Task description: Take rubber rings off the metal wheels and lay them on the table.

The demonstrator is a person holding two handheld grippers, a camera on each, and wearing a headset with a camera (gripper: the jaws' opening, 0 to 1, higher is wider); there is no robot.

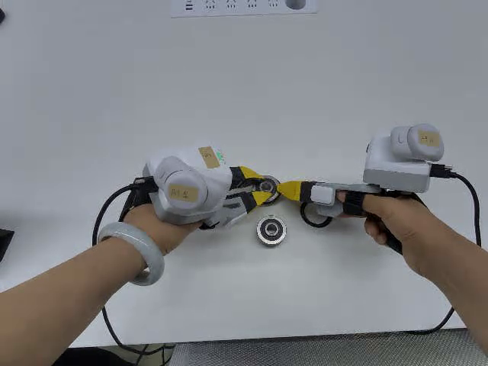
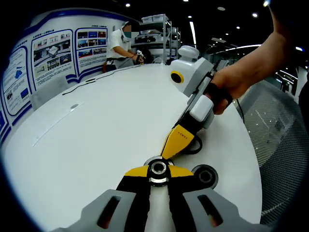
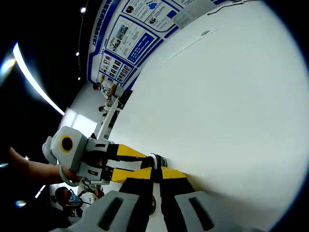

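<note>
Table: a white table (image 1: 229, 84), bare at the far side apart from a power strip (image 1: 244, 6) at its far edge.
Head view, grip: the held wheel (image 1: 268, 186) sits near mid-table. The left gripper (image 1: 258, 187) clamps it from the left. The right gripper (image 1: 289, 188) reaches in from the right, tips together against the wheel's right rim.
Head view, rest: a second wheel (image 1: 271, 229) lies just nearer, its dark rubber band on it. A loose ring (image 1: 311, 217) lies on the table under the right gripper.
Left gripper view: its own yellow jaws are closed on either side of the held wheel (image 2: 158, 170). The right gripper's tip (image 2: 177, 141) touches the wheel's far rim, and the second wheel (image 2: 205, 176) lies just to the right.
Right gripper view: its own jaws are pressed together at the wheel's (image 3: 154, 162) rim. I cannot tell whether any rubber is caught between them.
Risk, slip: if the tips hold only metal, a pull will probably skid off and leave the rubber seated.
Risk, twist: a sideways tug could turn the wheel out of the left clamp and drop it onto the second wheel.
Risk, snap: stretched rubber may spring free and fly off the table.
</note>
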